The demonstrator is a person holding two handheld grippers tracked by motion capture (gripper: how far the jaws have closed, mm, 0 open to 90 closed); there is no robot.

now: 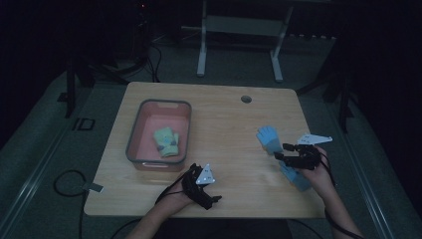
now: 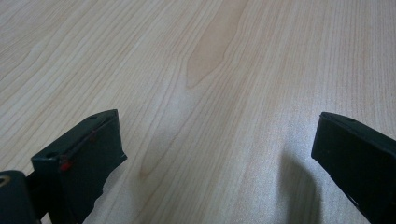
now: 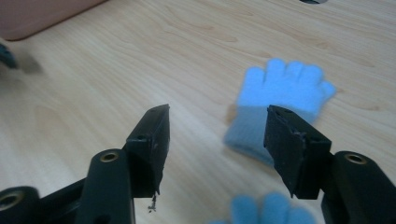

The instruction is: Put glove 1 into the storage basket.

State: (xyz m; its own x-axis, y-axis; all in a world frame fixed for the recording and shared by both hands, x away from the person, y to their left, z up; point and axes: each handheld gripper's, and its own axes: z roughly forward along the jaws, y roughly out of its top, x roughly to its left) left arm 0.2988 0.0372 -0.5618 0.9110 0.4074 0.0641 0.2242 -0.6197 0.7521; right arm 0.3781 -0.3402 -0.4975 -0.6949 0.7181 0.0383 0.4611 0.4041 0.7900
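Two light blue gloves lie on the right side of the wooden table (image 1: pixel 224 124). One blue glove (image 1: pixel 268 138) (image 3: pixel 280 100) lies flat with its fingers pointing away; the second blue glove (image 1: pixel 297 178) (image 3: pixel 266 210) lies closer to me, partly under my right hand. My right gripper (image 1: pixel 280 152) (image 3: pixel 217 126) hovers open just above the table beside the first glove, holding nothing. My left gripper (image 1: pixel 215 198) (image 2: pixel 215 149) is open near the table's front edge over bare wood. A green glove (image 1: pixel 166 141) lies inside the pink bin (image 1: pixel 135 137).
The pink bin with a grey rim stands on the left half of the table; its wall (image 3: pixel 42 16) appears at the top left of the right gripper view. A round cable hole (image 1: pixel 246 98) is at the back. Cables trail off the front edge.
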